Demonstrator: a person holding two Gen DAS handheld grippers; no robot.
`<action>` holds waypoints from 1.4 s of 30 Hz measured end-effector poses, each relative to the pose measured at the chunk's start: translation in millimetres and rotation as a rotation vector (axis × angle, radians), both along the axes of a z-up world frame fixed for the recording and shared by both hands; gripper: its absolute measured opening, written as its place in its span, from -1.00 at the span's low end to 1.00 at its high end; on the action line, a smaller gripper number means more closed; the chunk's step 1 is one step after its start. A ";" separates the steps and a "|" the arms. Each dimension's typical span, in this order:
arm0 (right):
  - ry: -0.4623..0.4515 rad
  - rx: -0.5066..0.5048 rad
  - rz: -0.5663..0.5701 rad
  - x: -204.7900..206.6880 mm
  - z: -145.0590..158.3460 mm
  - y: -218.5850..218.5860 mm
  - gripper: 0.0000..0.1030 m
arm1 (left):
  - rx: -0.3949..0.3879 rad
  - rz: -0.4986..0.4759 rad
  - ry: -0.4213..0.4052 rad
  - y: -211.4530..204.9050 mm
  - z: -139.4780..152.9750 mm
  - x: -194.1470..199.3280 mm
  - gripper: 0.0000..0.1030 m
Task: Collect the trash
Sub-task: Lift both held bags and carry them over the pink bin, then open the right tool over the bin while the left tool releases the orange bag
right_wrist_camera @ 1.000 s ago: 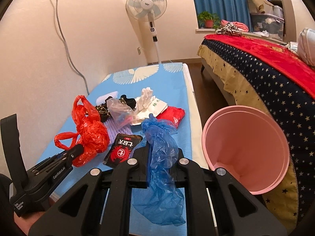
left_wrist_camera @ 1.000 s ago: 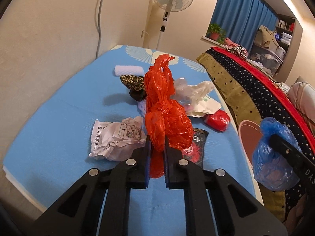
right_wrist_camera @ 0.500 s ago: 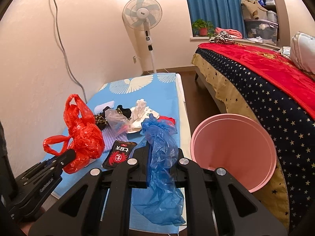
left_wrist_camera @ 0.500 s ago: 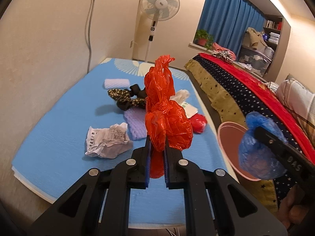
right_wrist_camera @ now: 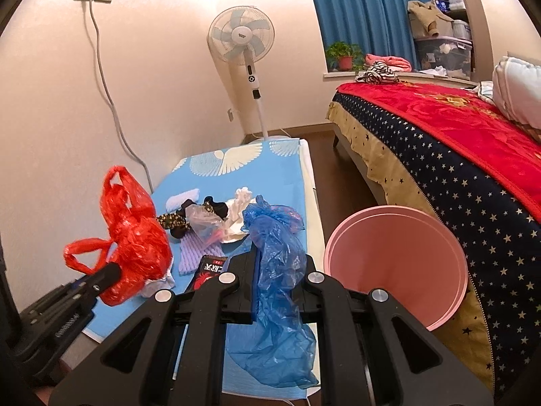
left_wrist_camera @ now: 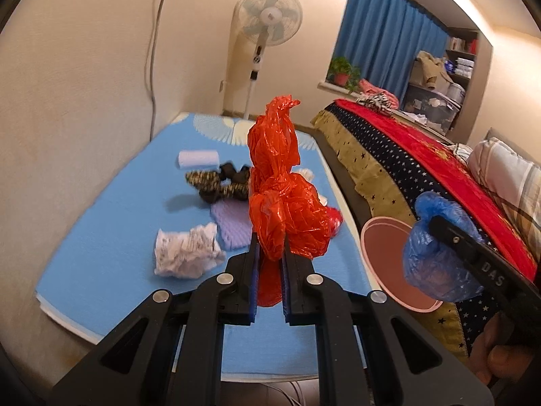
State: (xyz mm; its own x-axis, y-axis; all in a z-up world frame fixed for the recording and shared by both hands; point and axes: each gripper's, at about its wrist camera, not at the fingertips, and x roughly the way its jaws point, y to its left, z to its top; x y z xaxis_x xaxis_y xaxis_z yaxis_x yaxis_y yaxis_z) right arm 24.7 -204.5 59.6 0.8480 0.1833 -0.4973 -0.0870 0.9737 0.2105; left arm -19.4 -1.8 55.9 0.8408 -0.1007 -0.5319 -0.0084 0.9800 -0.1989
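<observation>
Both pairs of jaws are pinching plastic: the left gripper [left_wrist_camera: 270,253] is clamping a red bag [left_wrist_camera: 284,199] above the blue mat [left_wrist_camera: 111,237], the right gripper [right_wrist_camera: 279,264] a blue bag [right_wrist_camera: 277,270] beside the pink bin [right_wrist_camera: 399,264].

Warm-lit bedroom, cream walls

Standing fan [right_wrist_camera: 241,41] in the corner, blue curtains [right_wrist_camera: 365,10], starry red bedspread [right_wrist_camera: 456,155], wood floor [right_wrist_camera: 341,172].

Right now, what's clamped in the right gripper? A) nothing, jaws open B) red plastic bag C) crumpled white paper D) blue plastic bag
D: in the right wrist view the right gripper is shut on the blue plastic bag, which hangs down between its fingers, while the red plastic bag sits in the left gripper.
</observation>
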 end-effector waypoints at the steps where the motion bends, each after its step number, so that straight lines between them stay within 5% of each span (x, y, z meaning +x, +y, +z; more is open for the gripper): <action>1: -0.002 0.001 -0.003 0.2 0.5 -1.3 -0.79 | 0.012 -0.004 -0.010 -1.4 0.7 -1.3 -0.80; 12: 0.014 -0.009 -0.073 13.7 -9.8 -16.1 -0.79 | -0.006 -0.060 -0.014 -15.1 -13.4 14.1 -0.80; 42: 0.049 -0.115 -0.504 46.2 -29.7 -117.1 -0.79 | -0.028 -0.329 0.000 -141.7 -48.4 94.8 -0.80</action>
